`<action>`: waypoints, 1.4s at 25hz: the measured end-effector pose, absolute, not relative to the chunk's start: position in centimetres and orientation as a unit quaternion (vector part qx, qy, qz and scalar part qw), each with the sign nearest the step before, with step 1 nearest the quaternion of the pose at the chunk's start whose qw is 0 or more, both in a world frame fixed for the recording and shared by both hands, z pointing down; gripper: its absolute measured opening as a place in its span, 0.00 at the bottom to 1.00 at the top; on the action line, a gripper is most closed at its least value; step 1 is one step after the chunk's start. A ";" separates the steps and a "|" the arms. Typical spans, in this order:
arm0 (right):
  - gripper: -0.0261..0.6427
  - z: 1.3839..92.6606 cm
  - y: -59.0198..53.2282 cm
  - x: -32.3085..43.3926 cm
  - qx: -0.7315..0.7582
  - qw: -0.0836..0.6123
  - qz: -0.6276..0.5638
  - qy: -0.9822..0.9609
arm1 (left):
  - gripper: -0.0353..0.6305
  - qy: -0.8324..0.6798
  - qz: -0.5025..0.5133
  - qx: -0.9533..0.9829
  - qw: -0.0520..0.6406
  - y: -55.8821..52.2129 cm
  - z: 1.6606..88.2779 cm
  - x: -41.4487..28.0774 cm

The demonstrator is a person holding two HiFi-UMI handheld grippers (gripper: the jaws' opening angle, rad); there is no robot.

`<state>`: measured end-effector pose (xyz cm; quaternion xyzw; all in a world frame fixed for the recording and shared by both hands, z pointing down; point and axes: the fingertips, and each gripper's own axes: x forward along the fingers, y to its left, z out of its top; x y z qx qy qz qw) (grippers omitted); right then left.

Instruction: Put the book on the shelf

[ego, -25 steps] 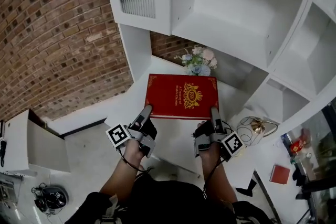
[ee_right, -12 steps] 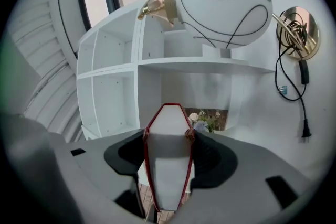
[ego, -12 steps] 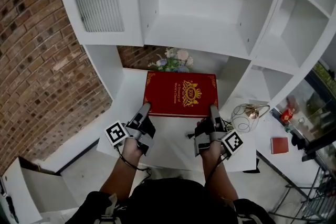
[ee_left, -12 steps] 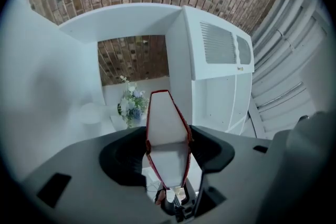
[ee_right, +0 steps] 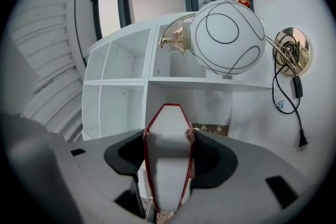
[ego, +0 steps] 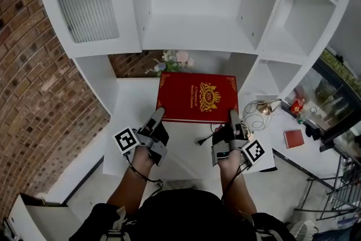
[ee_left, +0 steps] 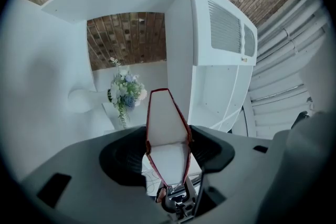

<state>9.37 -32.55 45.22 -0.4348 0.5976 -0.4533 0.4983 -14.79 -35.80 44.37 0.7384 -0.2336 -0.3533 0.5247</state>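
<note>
red hardcover book is clamped at its near edge by both grippers. the left gripper has the near-left corner and the right gripper the near-right corner, each with jaws pressed on the covers and the white page block between them. the book is held cover up, gold crest showing, over the white desk — far edge toward the white shelf unit, not in any compartment. a flower bunch sits just behind the book in the nook under the shelves. a white globe lamp stands on the desk just beside the right gripper. brick wall at left.
</note>
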 end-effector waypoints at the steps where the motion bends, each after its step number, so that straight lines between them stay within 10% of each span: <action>1: 0.43 45.1 -32.5 9.3 -0.436 0.499 -0.451 0.598 | 0.45 -0.231 -0.353 0.739 0.525 -35.8 44.3 -14.8; 35: 0.43 35.3 -31.9 10.5 -0.359 0.530 -0.371 0.672 | 0.45 -0.206 -0.378 0.796 0.426 -33.6 35.0 -14.0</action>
